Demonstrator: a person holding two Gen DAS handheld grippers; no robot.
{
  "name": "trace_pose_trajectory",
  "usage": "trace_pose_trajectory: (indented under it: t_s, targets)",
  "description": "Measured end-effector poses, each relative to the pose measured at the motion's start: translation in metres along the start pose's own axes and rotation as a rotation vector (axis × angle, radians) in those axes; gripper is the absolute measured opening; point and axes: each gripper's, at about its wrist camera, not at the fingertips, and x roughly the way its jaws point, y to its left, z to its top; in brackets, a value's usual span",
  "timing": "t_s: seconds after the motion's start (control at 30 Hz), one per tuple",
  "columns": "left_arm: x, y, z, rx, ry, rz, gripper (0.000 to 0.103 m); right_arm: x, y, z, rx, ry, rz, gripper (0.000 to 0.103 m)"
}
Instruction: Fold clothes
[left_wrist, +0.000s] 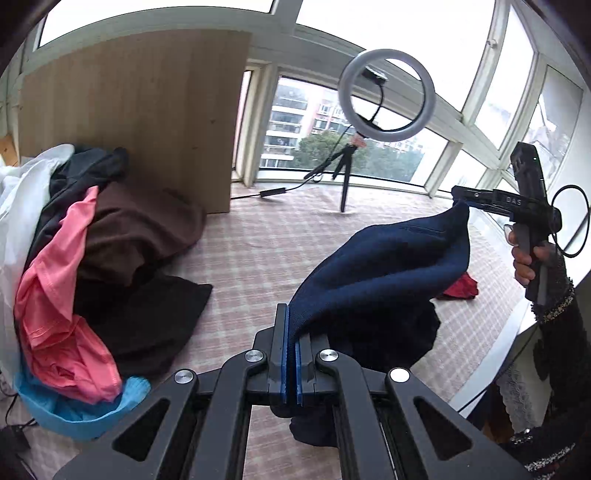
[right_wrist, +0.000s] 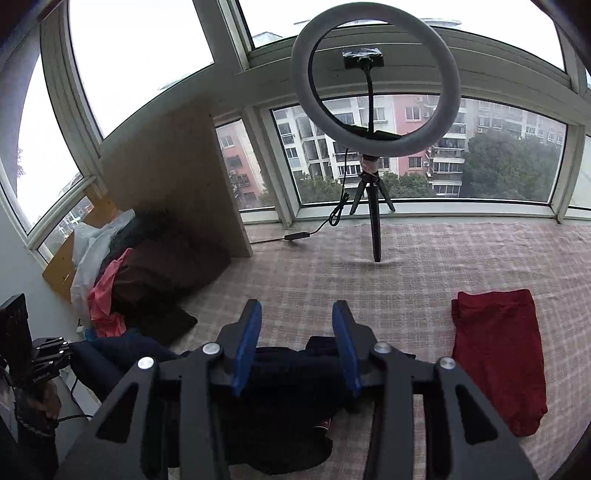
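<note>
1 red garment (right_wrist: 498, 358) lies folded; the left tool (left_wrist: 291, 354) pinches the navy garment (left_wrist: 388, 269), the right tool (right_wrist: 295, 347) gapes, and the pile (left_wrist: 92, 258) waits.

Home sunroom set up for filming

Bay windows (right_wrist: 424, 155) facing apartment blocks; before them a ring light (right_wrist: 375, 85) on checked bedding (right_wrist: 332, 280); clothes pile (left_wrist: 92, 258) left.

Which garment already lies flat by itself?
The red garment, spread alone on the checked cover; the others sit heaped at the left or hang from a gripper.
</note>
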Motion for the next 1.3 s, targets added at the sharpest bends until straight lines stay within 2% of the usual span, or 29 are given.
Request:
trace_pose_trajectory:
  t_s: [0.03,0.07,0.17,0.27,0.37,0.47,0.53,0.57,0.6,0.63,0.67,0.77,0.83,0.9,1.0,1.1,1.17,1.3]
  targets:
    - [0.006,0.023,-0.001,-0.031,0.022,0.064,0.002,0.025,0.005,0.0,-0.019,0.052,0.061,0.057]
    - [0.015,0.038,-0.008,-0.059,0.052,0.103,0.002,0.043,0.006,-0.004,-0.037,0.087,0.045,0.057]
    - [0.041,0.067,-0.041,-0.122,0.143,0.14,0.002,0.081,0.003,-0.023,-0.114,0.163,-0.006,0.057]
    - [0.052,0.073,-0.063,-0.153,0.178,0.146,0.002,0.108,0.008,-0.053,-0.246,0.274,0.021,0.058]
    - [0.047,0.08,-0.078,-0.191,0.178,0.125,0.002,0.135,0.02,-0.081,-0.383,0.367,0.032,0.058]
    - [0.048,0.083,-0.081,-0.19,0.191,0.132,0.002,0.161,0.035,-0.106,-0.52,0.444,0.034,0.06]
    - [0.056,0.083,-0.077,-0.194,0.196,0.133,0.002,0.178,0.037,-0.116,-0.587,0.467,-0.009,0.061]
    - [0.061,0.082,-0.074,-0.191,0.195,0.14,0.002,0.179,0.036,-0.118,-0.578,0.484,0.006,0.06]
    - [0.06,0.079,-0.07,-0.183,0.186,0.145,0.002,0.18,0.034,-0.12,-0.568,0.5,0.021,0.052]
    - [0.06,0.077,-0.067,-0.174,0.178,0.15,0.002,0.181,0.033,-0.122,-0.559,0.515,0.036,0.039]
    - [0.06,0.074,-0.064,-0.165,0.169,0.155,0.002,0.173,0.032,-0.121,-0.541,0.51,0.064,0.007]
    - [0.048,0.066,-0.048,-0.135,0.11,0.142,0.002,0.134,0.027,-0.109,-0.481,0.42,0.098,0.005]
    - [0.036,0.063,-0.032,-0.123,0.073,0.125,0.002,0.1,0.021,-0.094,-0.423,0.319,0.108,0.005]
    - [0.021,0.058,-0.006,-0.1,0.029,0.091,0.002,0.067,0.02,-0.069,-0.399,0.203,0.053,0.005]
    - [-0.015,0.037,0.052,0.011,-0.067,0.107,0.002,0.008,0.032,-0.015,-0.388,0.002,-0.04,0.004]
    - [-0.075,0.0,0.111,0.143,-0.215,0.118,0.002,-0.054,0.047,0.044,-0.382,-0.201,-0.131,0.004]
    - [-0.121,-0.023,0.14,0.227,-0.322,0.16,0.002,-0.106,0.06,0.07,-0.389,-0.323,-0.192,0.004]
    - [-0.205,-0.051,0.166,0.316,-0.492,0.171,0.002,-0.204,0.09,0.102,-0.401,-0.531,-0.287,0.004]
